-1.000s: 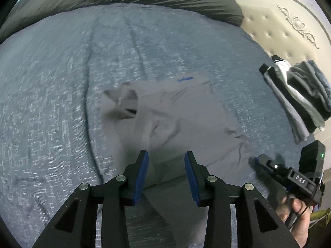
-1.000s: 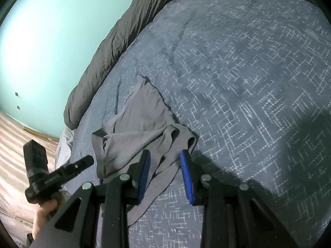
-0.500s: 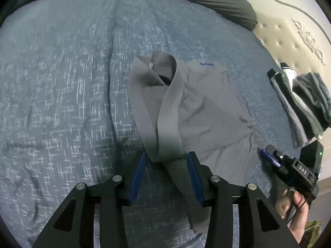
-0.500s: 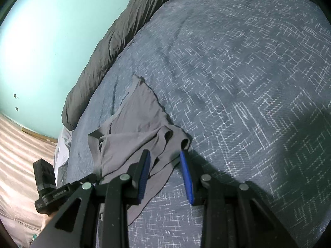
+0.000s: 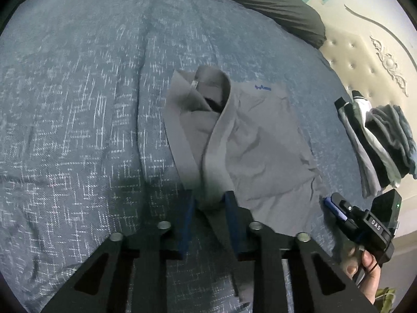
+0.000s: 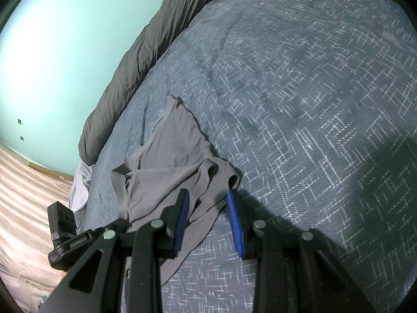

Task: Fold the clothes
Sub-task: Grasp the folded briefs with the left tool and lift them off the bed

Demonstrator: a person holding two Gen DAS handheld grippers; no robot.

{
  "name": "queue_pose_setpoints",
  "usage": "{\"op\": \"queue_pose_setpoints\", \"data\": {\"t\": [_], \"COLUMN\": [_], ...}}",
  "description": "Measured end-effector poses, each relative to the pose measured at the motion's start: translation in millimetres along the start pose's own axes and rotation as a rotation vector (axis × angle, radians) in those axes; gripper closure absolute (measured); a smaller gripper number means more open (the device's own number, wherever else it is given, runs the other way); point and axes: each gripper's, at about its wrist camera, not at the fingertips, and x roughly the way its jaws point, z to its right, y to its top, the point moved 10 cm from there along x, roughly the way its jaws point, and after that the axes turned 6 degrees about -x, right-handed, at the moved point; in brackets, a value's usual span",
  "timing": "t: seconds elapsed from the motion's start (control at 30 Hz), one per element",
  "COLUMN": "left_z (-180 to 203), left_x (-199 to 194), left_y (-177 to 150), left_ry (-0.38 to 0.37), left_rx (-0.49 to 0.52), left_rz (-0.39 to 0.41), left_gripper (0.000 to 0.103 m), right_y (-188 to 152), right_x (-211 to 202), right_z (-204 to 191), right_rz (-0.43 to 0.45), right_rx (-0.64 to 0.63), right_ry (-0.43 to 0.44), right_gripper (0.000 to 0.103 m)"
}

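Grey underwear (image 5: pixel 255 140) lies crumpled on the blue patterned bedspread (image 5: pixel 78 120), its wide waistband twisted and looped on the left side. My left gripper (image 5: pixel 208 198) is open, its blue pads straddling the near end of the waistband, which runs between them. In the right wrist view the same garment (image 6: pixel 169 161) lies ahead and left. My right gripper (image 6: pixel 208 198) is open with the garment's leg hem between its pads. The right gripper also shows in the left wrist view (image 5: pixel 336 206), at the garment's right edge.
A stack of folded clothes (image 5: pixel 378 140) sits on the bed at the right by the cream tufted headboard (image 5: pixel 370 52). A dark grey duvet roll (image 6: pixel 146 52) lines the far bed edge below a teal wall. Floor shows at left (image 6: pixel 26 182).
My left gripper moved forward and down onto the waistband, which now lies between its pads. The garment settled flatter. My right gripper edged forward onto the leg hem.
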Motion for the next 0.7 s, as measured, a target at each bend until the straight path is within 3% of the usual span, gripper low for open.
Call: {"op": "queue_pose_setpoints", "data": {"t": [0.07,0.2,0.47,0.7], "left_z": [5,17,36,83], "left_x": [-4,-14,-18,-19], "left_y": [3,11,46,87], "left_ry": [-0.001,-0.007,-0.001,0.001], "left_rx": [0.018,0.063,0.114,0.196], "left_rz": [0.009,0.030,0.052,0.088], "left_gripper": [0.091,0.099,0.101,0.101], "right_y": [0,1,0,2], "right_x": [0,-2,-2,-2], "right_z": [0,1,0,1], "right_rz": [0.000,-0.002,-0.003,0.000], "right_rx": [-0.001,-0.004,-0.001,0.003], "right_ry": [0.000,-0.002,0.003,0.005], "right_gripper": [0.073,0.073,0.073,0.073]}}
